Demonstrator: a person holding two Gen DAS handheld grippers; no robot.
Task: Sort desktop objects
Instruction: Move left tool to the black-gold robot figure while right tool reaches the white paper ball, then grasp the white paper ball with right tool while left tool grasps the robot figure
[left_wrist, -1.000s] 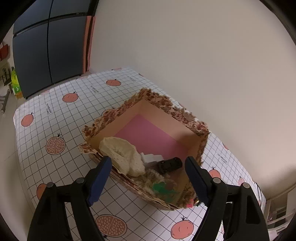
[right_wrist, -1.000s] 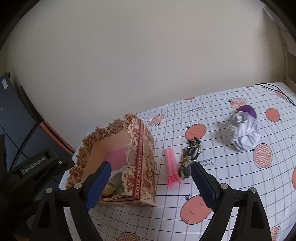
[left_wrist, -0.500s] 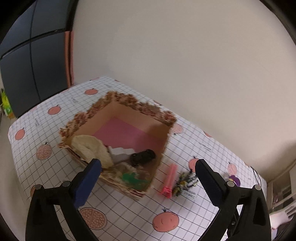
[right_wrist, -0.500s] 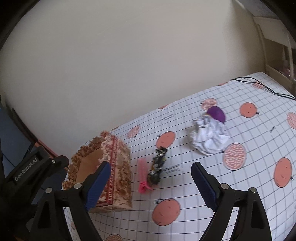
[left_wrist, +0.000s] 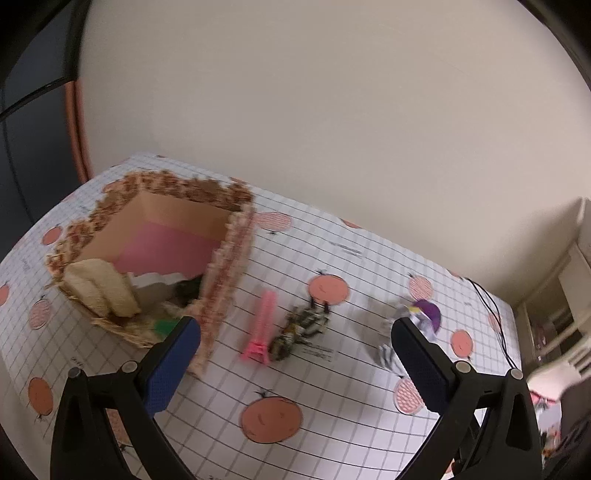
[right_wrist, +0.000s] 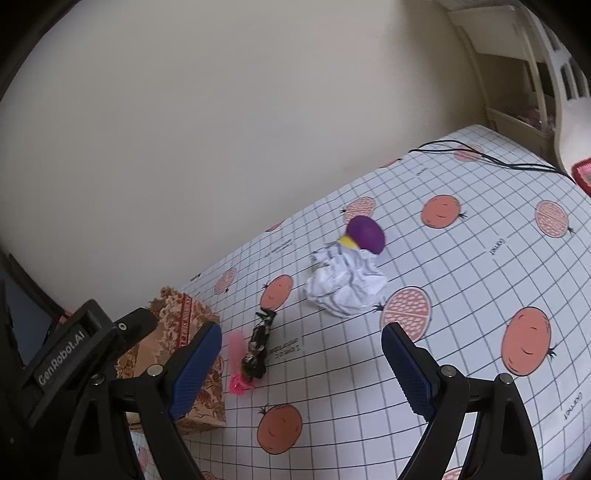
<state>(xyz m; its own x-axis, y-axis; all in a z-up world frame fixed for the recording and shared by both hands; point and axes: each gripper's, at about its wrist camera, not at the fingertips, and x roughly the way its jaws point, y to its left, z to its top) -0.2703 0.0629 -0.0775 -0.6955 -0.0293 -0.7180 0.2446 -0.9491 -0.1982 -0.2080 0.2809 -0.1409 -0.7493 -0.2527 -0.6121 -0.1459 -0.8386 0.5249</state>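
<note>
Both tongs gape empty: pink clip (left_wrist: 260, 325) and dark toy (left_wrist: 300, 328) lie on bench beside box (left_wrist: 225, 280), long axes pointing away, centred ahead of left tongs (left_wrist: 295, 363), left of right tongs (right_wrist: 301, 369).

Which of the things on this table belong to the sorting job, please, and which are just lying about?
Belongs to the job:
- patterned box, already holding some items
- pink clip
- dark crinkled wrapper
- crumpled white paper
- purple and yellow object
- left tool and right tool, both open and empty

Just lying about:
- black cable
- tablecloth
- white chair
</note>
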